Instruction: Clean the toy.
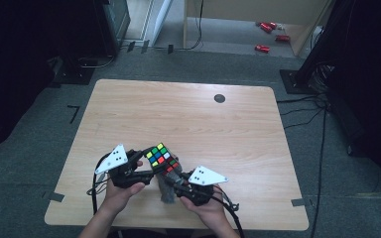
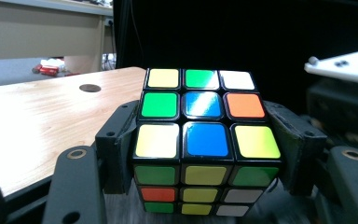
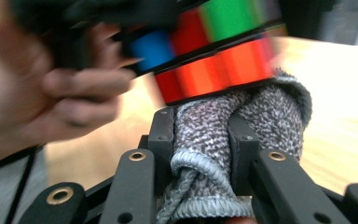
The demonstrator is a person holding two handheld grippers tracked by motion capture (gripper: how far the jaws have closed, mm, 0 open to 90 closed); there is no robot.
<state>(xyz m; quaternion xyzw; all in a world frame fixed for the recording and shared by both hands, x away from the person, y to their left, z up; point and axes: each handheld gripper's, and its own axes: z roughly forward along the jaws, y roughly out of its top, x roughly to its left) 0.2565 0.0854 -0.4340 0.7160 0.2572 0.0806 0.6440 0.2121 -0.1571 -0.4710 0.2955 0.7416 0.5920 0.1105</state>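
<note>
A scrambled colour cube (image 1: 161,159) is held above the table near its front edge, with my left gripper (image 1: 146,166) shut on its two sides. In the left gripper view the cube (image 2: 205,140) sits between the black pads (image 2: 116,144), its top face showing yellow, green, white, blue and orange squares. My right gripper (image 1: 176,184) is shut on a bunched grey knitted cloth (image 1: 167,191). The cloth (image 3: 223,140) is pinched between the right pads (image 3: 161,135) and presses up against the cube's red underside (image 3: 214,70).
The wooden table (image 1: 188,124) has a round dark cap (image 1: 220,98) near its far edge. A person's hand (image 3: 37,93) grips the left gripper. Red items (image 1: 268,27) lie on the floor beyond the table. Cables (image 1: 322,144) run along the right side.
</note>
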